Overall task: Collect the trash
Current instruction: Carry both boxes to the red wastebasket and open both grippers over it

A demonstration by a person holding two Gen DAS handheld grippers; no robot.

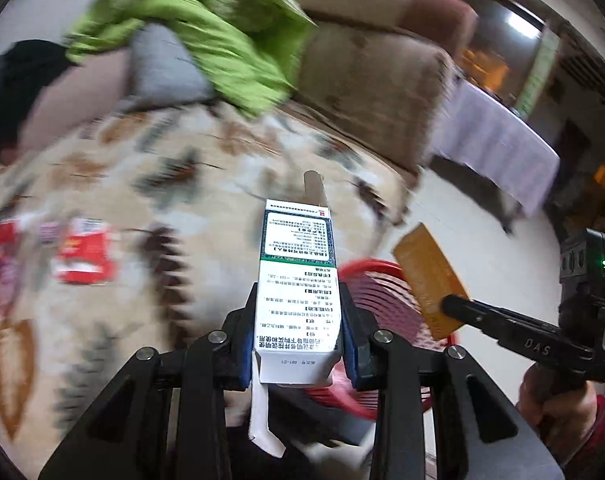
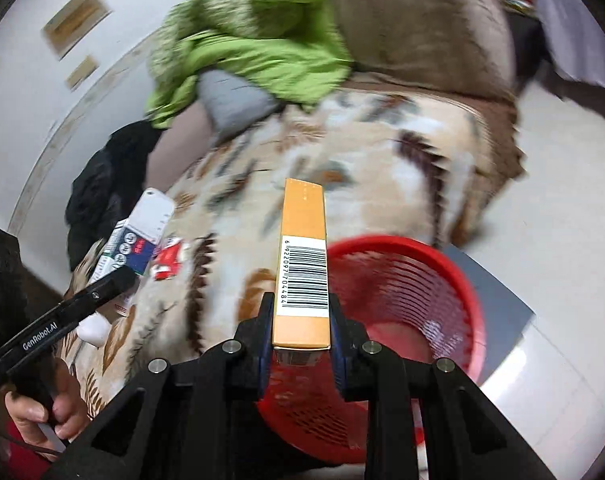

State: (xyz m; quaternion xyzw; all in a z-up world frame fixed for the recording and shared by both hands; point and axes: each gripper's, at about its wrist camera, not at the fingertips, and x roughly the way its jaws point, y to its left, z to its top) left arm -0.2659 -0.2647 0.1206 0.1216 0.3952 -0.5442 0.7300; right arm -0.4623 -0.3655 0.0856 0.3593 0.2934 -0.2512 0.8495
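We're over a sofa (image 2: 422,32) draped in a leaf-print blanket (image 1: 206,184), green cloth (image 2: 258,52) top of frame, pale floor right. Left gripper (image 1: 298,336) fingers clamp a white-green medicine box (image 1: 296,280), centre frame; right gripper (image 2: 300,334) fingers clamp an orange barcoded box (image 2: 302,264). Red mesh basket (image 2: 406,300) lower right; red wrappers (image 1: 84,256) on blanket, left.

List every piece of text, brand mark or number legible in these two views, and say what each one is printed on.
"6922097704484", under the barcode on the orange box held in the right gripper.
"GenRobot.AI" on the left gripper, seen from the right wrist.
"DAS" on the right gripper's arm, seen from the left wrist.
White medicine box in the left gripper: dense Chinese print, upside down, too small to read.
Red packets on the blanket: blurred.
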